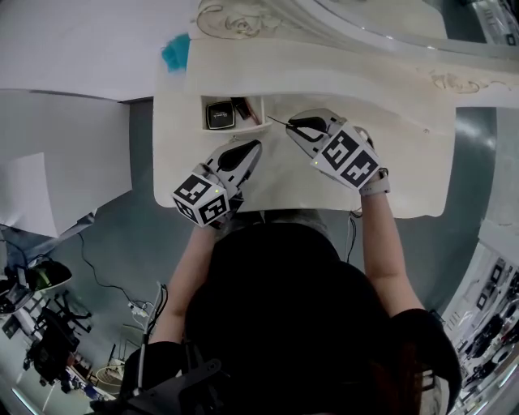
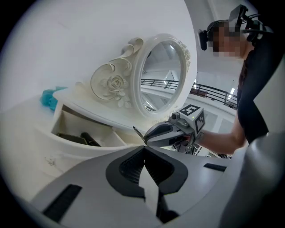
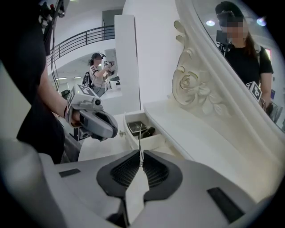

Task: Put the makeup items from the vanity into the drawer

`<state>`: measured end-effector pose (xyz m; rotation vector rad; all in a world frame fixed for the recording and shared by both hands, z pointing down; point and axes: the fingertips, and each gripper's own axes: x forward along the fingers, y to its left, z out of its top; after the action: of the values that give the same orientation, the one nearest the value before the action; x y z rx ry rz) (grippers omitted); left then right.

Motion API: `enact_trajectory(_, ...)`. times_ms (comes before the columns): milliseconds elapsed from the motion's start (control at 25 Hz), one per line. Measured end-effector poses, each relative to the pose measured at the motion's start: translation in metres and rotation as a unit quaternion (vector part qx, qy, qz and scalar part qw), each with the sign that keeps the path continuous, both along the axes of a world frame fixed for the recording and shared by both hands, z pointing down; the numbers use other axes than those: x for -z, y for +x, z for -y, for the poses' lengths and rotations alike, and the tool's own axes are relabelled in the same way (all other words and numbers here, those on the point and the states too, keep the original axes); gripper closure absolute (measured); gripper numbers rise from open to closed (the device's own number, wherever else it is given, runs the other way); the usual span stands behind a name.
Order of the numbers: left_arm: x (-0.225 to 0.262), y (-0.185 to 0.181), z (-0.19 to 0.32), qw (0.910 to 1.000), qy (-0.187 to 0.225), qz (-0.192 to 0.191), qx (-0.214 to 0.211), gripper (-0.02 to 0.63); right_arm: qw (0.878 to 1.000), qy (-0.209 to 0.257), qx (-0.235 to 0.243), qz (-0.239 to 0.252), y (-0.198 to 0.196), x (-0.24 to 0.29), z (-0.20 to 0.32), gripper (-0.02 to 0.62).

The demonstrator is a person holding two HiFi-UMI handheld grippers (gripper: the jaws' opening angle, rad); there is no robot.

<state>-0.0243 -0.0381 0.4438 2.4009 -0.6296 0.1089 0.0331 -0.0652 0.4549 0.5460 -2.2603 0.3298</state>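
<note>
Looking down on a vanity (image 1: 389,162) with a mirror (image 1: 381,18) standing along the back. Open drawer (image 1: 258,110) sticking out from under the raised shelf toward the left, holding a compact (image 1: 219,114) on its left side and a tube (image 1: 241,108) just beside it on the right. Some small thing (image 1: 175,52) at the back left corner. Left gripper (image 1: 251,147) over the tabletop just in front of the drawer, right gripper (image 1: 297,126) off to the drawer's right, thin stick (image 1: 277,122) poking from its tips toward the drawer.

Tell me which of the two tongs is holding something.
The right tongs: a thin dark stick is pinched between them. The left tongs are shut too, but nothing is between them.
</note>
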Motion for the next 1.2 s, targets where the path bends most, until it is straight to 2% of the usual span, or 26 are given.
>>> enact_trajectory(280,-0.006,-0.043,0.004,0.9998,-0.009,-0.005,0.014,0.592,0.999,-0.025,-0.039,0.015,-0.061,0.003,0.018,0.551)
enact_trajectory(400,-0.005,-0.056,0.006,0.9998,-0.009,-0.008,0.015,0.592,0.997,-0.038,-0.071,-0.002,-0.073,-0.004,0.024,0.551)
enact_trajectory(720,-0.01,-0.089,0.017,0.9998,-0.011,-0.009,0.017,0.592,0.981,-0.073,-0.176,-0.048,-0.084,-0.022,0.045,0.551)
enact_trajectory(1200,-0.006,-0.096,0.023,0.9999,-0.008,-0.013,-0.007,0.592,0.972,-0.087,-0.212,-0.058,-0.086,-0.03,0.046,0.549)
